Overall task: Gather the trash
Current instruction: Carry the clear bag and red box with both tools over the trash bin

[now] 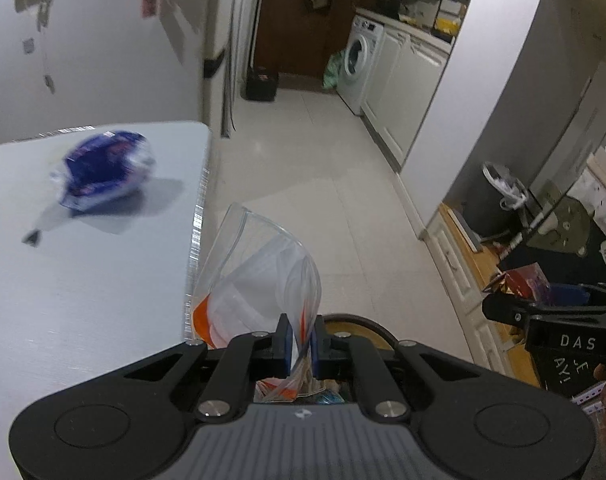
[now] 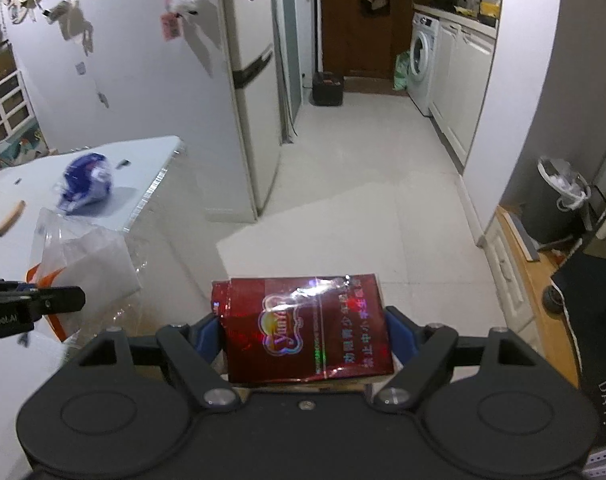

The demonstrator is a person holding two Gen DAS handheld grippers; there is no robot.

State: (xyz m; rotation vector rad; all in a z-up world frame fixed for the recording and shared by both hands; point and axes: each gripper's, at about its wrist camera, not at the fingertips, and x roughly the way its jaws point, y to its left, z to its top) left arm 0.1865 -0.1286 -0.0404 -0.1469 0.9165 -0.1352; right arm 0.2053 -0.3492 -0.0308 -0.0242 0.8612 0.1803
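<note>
While both grippers hang off the table's right edge over pale floor, the right gripper is clamped wide on a red foil pack bearing looping gold script and columns of Chinese characters, too small to read. Left gripper: fingers pinched tight on a clear bag with orange trim. A blue wrapper, blurred, lies on the white table near its far right corner; a tan stick lies further left. White letters "DAS" show on a black surface at the left view's right edge. Beyond: fridge, washer, and a lined bin.
</note>
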